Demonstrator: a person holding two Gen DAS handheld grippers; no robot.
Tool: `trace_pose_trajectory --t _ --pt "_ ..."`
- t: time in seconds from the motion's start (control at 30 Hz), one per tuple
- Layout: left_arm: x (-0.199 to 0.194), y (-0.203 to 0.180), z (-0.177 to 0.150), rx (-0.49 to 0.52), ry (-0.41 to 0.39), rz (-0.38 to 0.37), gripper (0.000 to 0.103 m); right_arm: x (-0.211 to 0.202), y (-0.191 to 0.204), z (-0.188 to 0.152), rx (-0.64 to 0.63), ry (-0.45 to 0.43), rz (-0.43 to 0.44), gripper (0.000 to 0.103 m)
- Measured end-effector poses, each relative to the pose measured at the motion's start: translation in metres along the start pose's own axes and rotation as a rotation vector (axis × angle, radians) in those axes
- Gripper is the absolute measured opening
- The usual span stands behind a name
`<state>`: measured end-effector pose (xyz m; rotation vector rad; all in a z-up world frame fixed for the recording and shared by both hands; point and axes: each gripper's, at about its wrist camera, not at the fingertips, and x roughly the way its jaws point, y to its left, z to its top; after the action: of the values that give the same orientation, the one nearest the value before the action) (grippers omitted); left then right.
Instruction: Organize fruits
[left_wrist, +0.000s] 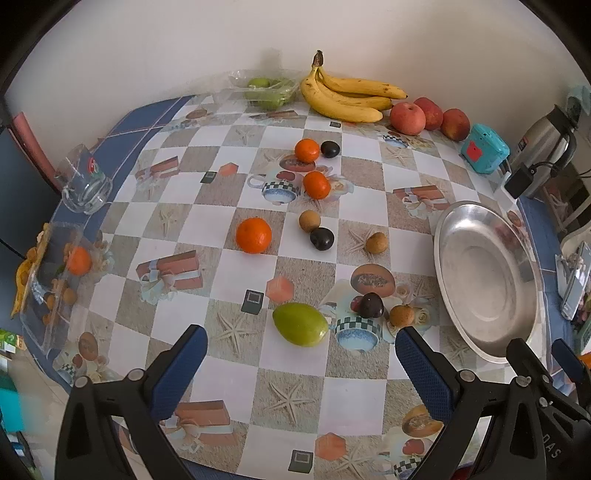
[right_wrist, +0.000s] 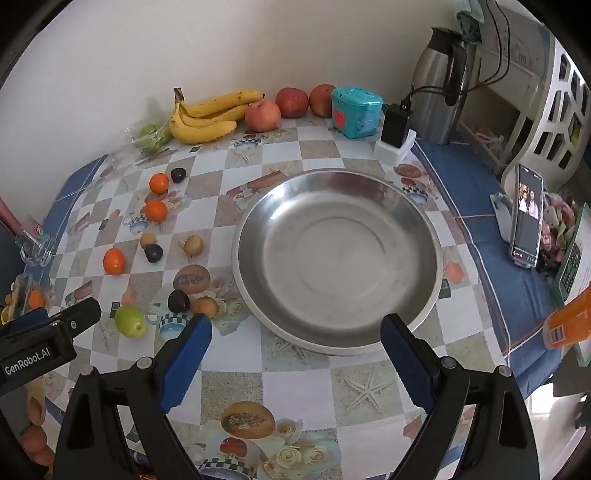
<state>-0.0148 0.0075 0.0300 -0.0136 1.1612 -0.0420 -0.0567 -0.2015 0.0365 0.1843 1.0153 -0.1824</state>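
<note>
Jaws: both pairs stand spread wide with nothing between them; your left gripper (left_wrist: 299, 365) hangs over the counter (left_wrist: 229, 369) just short of the green fruit (left_wrist: 300, 324), your right gripper (right_wrist: 295, 347) faces the steel dish (right_wrist: 432, 229).
Landmark: the steel dish, bare inside, sits on the counter's right part.
Loose fruit: all lies to the left of the dish; the green fruit, a dark plum (left_wrist: 371, 305) and a small brown fruit (left_wrist: 402, 315) are nearest its rim, and the oranges, including the largest orange (left_wrist: 253, 235), lie farther out.
Back row: bananas (left_wrist: 351, 96) and apples (left_wrist: 424, 115) rest against the wall beyond the dish.
Handling: you should find the green fruit light, firm and smooth, so likely to roll or slip.
Hold: close across its widest middle, squeezing gently; the plum probably bruises more easily.
</note>
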Motion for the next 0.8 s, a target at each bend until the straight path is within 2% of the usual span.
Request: trace_pose_trajectory --t 0.8 --pt "0.0076 0.0032 -0.0018 -0.027 0.040 -0.030 0.103 -0.0028 -0.0025 0.0017 0.002 -0.012 -0.018 0.093"
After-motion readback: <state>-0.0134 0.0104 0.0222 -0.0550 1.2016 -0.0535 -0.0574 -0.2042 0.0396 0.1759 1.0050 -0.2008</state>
